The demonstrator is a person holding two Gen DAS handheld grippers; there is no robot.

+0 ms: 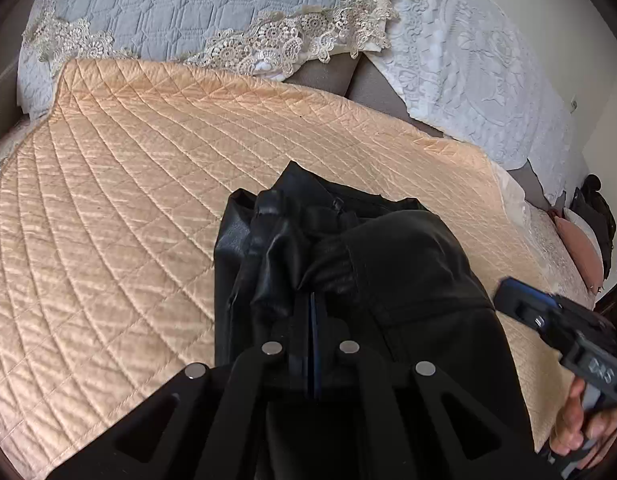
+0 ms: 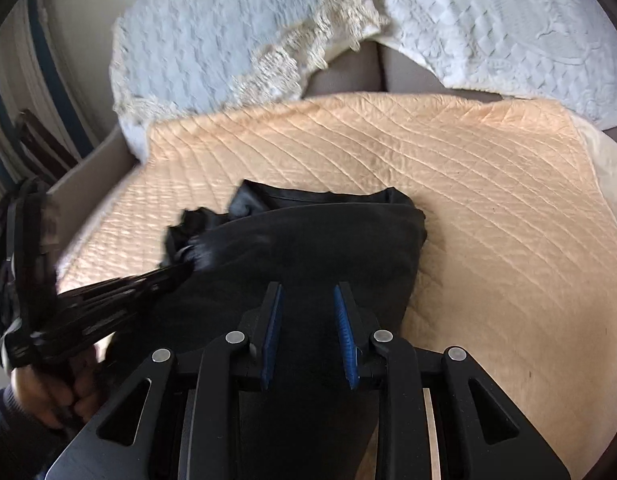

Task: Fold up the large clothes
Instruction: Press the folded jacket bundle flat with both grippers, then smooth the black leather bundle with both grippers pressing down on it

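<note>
Folding a black jacket (image 1: 388, 264) on the bed's peach quilt (image 1: 108, 200).
Left claw (image 1: 313, 300) pinches a bunched fold; right claw (image 2: 308, 312) hovers, parted, empty. Slick fabric could slip, undoing the fold.

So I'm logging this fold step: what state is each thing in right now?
black jacket: bunched, partly folded on the quilt
left gripper: shut, pinching a fold of the jacket
right gripper: open, over the jacket, gripping nothing
peach quilt: spread flat
lace-edged cover: draped behind the quilt
</note>
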